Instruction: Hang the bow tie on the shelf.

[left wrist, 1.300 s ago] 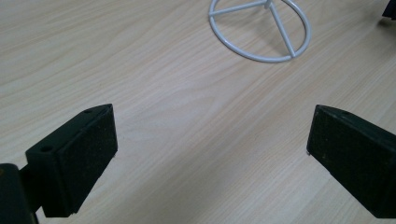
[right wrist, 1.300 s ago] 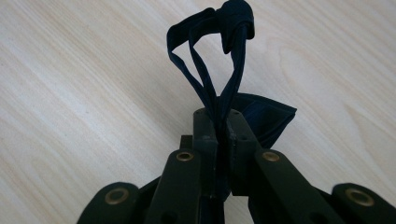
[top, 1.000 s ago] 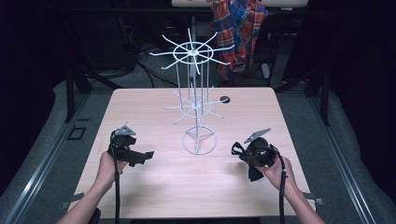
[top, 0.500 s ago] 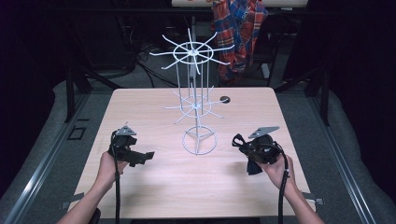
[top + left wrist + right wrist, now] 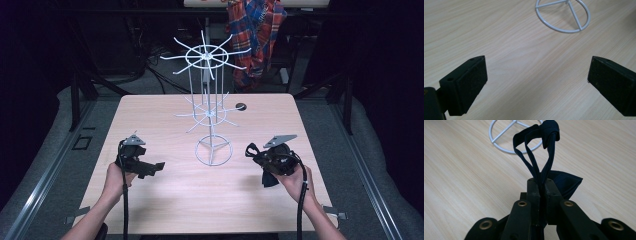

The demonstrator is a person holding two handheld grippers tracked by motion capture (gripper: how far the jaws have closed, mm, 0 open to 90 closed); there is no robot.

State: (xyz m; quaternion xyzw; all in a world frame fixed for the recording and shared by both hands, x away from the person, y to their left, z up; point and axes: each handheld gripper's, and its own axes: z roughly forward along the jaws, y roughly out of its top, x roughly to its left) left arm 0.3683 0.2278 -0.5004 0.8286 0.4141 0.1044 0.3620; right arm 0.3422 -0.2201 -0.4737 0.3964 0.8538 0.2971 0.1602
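While the right hand-held gripper [image 5: 256, 152] sits clenched on a dark fabric loop [image 5: 251, 149], the white wire rack [image 5: 210, 112] is what matters. From the high view, the rack's ring base lies just off that gripper's nose, toward the middle of the worktop [image 5: 165, 200], and the hooks stick out well above it. The left hand-held gripper [image 5: 154, 167] hangs released on the rack's other side, about as close, holding nothing.

Left gripper view: the pads [image 5: 471, 82] stand wide apart over bare wood, with the ring base [image 5: 563, 15] ahead and a bit to one side.

Right gripper view: the jaws pinch the strap [image 5: 541, 152] tight, and its long axis runs straight ahead, with the knotted end right over the ring [image 5: 509, 138]. So I'd guess the next move is mostly up, since the rack is already dead ahead of the right one.
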